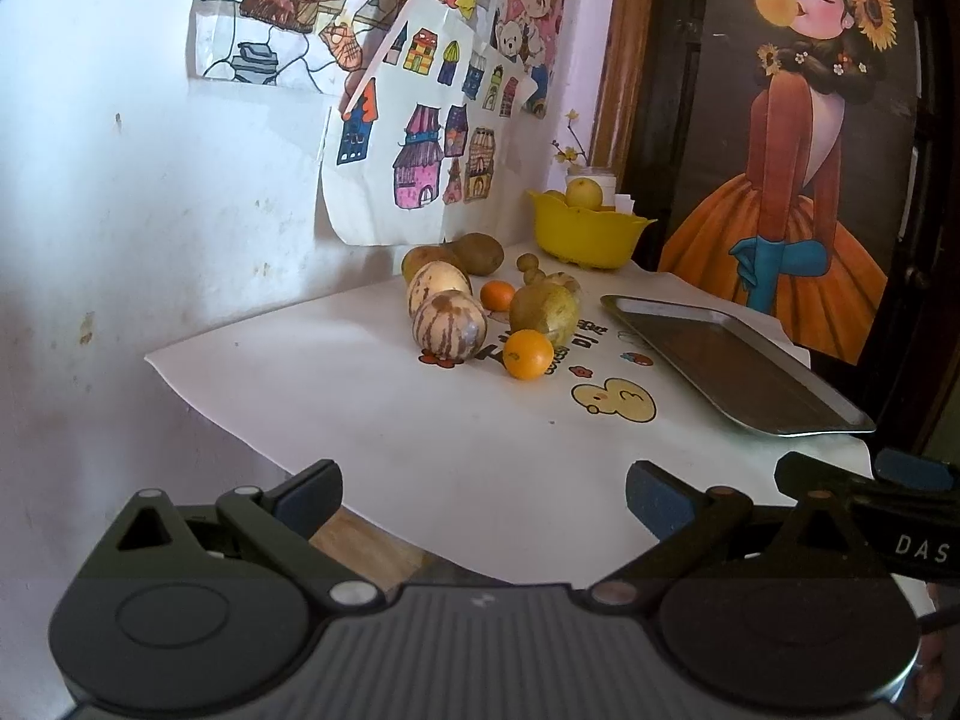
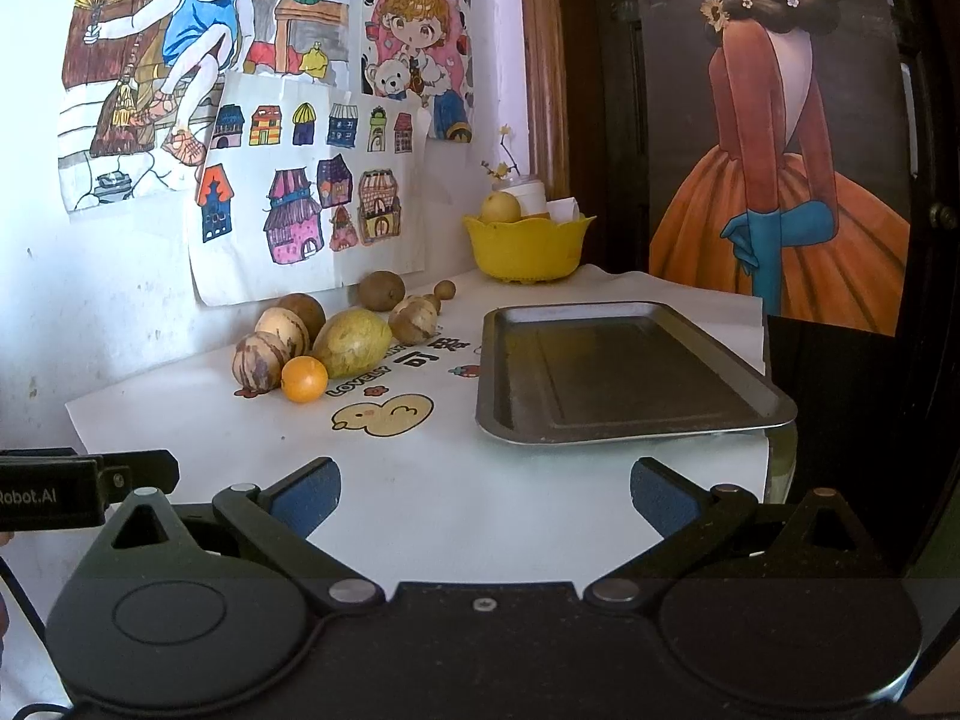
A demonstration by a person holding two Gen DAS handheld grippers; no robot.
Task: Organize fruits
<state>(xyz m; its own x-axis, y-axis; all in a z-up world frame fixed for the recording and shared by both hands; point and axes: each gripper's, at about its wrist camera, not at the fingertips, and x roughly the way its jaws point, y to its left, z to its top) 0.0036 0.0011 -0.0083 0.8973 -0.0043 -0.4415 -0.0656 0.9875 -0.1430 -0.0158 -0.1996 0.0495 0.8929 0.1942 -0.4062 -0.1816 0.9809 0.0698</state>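
Observation:
Several fruits lie in a cluster on the white table cover: two striped melons (image 1: 449, 324) (image 2: 259, 360), a yellow-green mango (image 1: 545, 313) (image 2: 353, 342), a small orange (image 1: 528, 354) (image 2: 304, 379), a second orange (image 1: 498, 295), brown kiwis (image 1: 478, 253) (image 2: 382, 290) and small brown fruits. An empty metal tray (image 1: 738, 372) (image 2: 624, 372) lies to their right. A yellow bowl (image 1: 585, 234) (image 2: 527, 249) at the back holds a yellow fruit (image 1: 584, 192) (image 2: 500, 207). My left gripper (image 1: 483, 498) and right gripper (image 2: 485, 495) are both open and empty, over the table's near edge.
Children's drawings (image 2: 300, 192) hang on the white wall behind the fruits. A dark door with a poster of a girl (image 2: 780, 150) stands to the right. A white jar with flowers (image 2: 528, 189) stands behind the bowl. The right gripper's body shows at the left view's right edge (image 1: 912, 534).

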